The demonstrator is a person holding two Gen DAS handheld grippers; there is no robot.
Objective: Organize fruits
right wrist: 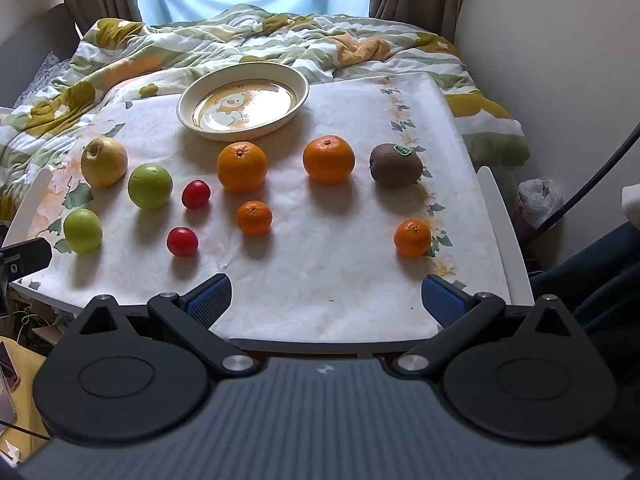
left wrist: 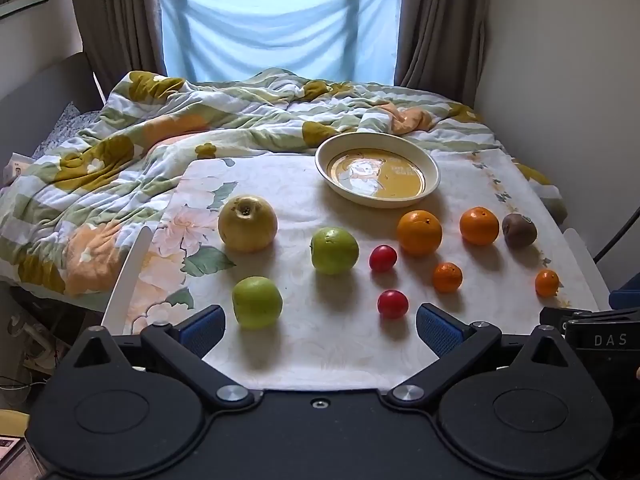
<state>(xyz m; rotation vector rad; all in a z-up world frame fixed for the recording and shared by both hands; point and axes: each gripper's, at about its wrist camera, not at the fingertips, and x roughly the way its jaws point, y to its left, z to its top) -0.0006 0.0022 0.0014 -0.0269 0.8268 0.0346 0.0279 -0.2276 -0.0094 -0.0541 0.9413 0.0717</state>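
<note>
Both wrist views angled down over near table [left wrist: 320,360] edge, sharing fruit spread

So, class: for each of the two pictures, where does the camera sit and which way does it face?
Left wrist: on the left gripper, facing forward and down at the table's left; open fingers show.
Right wrist: on the right gripper, same direction, further right; open fingers and a dark sleeve show.
Shared: plate, kiwi.

Home bedroom: rumpled quilt [left wrist: 208,128] on bed, curtains [left wrist: 440,28].
</note>
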